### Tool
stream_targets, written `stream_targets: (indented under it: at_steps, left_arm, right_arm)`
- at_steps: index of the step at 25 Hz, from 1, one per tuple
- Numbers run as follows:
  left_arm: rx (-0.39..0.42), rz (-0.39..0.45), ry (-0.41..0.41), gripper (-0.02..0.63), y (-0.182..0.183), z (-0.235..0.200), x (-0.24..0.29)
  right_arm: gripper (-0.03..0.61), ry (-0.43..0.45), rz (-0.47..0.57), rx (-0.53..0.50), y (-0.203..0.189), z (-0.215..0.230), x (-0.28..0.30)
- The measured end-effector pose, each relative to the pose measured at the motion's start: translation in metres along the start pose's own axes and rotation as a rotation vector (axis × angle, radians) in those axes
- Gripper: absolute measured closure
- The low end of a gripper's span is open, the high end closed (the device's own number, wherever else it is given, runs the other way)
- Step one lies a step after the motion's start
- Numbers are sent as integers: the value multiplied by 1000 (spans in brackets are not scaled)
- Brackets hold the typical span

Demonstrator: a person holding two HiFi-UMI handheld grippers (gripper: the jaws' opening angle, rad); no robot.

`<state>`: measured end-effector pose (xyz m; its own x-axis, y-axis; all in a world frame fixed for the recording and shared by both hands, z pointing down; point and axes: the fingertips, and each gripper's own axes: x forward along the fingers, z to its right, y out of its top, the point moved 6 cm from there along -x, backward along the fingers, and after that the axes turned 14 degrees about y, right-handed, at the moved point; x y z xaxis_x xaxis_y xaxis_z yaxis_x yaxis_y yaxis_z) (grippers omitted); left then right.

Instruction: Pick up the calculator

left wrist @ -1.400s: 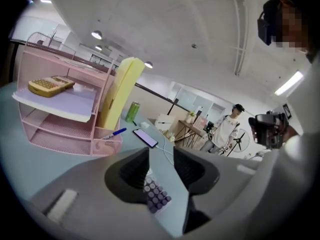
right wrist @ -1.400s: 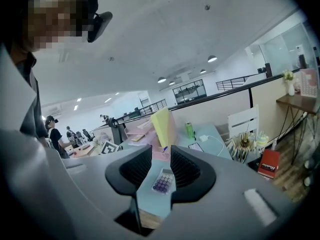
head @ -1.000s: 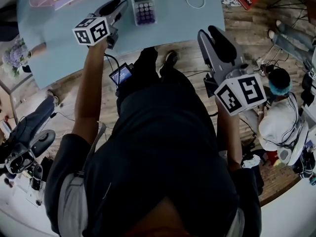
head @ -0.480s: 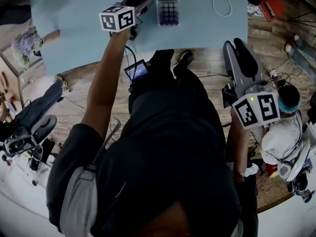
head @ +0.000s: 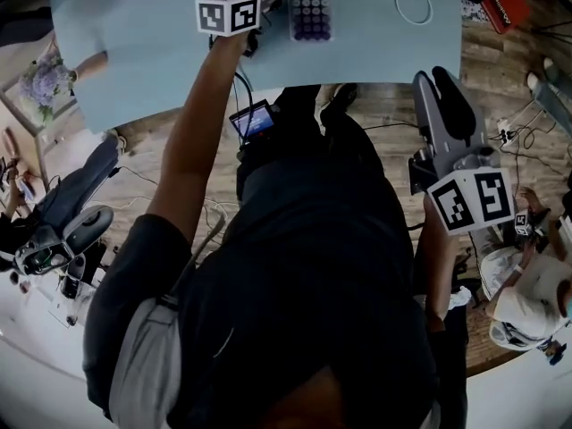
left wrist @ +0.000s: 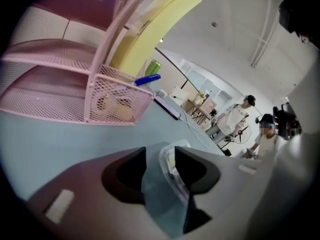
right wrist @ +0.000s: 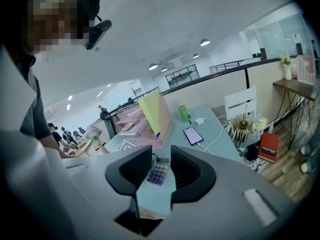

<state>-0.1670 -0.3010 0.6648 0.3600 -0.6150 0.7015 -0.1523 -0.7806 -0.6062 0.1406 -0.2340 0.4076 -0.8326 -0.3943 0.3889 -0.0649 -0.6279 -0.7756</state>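
- Right gripper (right wrist: 161, 163) — jaws apart and empty, held over the floor, well short of the calculator (head: 310, 12).
- Left gripper (left wrist: 160, 159) — jaws apart, low at the calculator's left side, its edge showing in the gap, not clamped.
- Calculator lies flat on the blue table (head: 152, 61).
- Pink mesh organizer (left wrist: 75, 84) beyond the calculator to its left; phone (right wrist: 192, 135) beyond to its right.

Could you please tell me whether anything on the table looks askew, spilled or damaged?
Nothing stands out. The calculator lies flat on the table, the pink mesh organiser stands upright, and the left tool is open at the calculator's edge.
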Motion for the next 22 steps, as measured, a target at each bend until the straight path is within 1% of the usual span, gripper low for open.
stream_targets:
  at_steps: [5, 8, 12, 17, 19, 22]
  left_arm:
    - [77, -42, -12, 417, 3, 4, 11]
    - [131, -92, -18, 410, 3, 10, 17]
    - [115, -130, -38, 411, 3, 14, 22]
    - [98, -155, -66, 433, 1, 17, 21]
    - [93, -150, -64, 439, 1, 18, 17]
    - [83, -116, -56, 456, 3, 20, 10]
  right_arm:
    - [480, -9, -7, 17, -3, 4, 4]
    - [480, -10, -8, 24, -3, 7, 5]
    - [480, -11, -9, 30, -3, 10, 5]
    - [480, -11, -9, 29, -1, 10, 5]
    - [480, -10, -6, 26, -1, 9, 4]
    - [480, -10, -2, 21, -1, 9, 1]
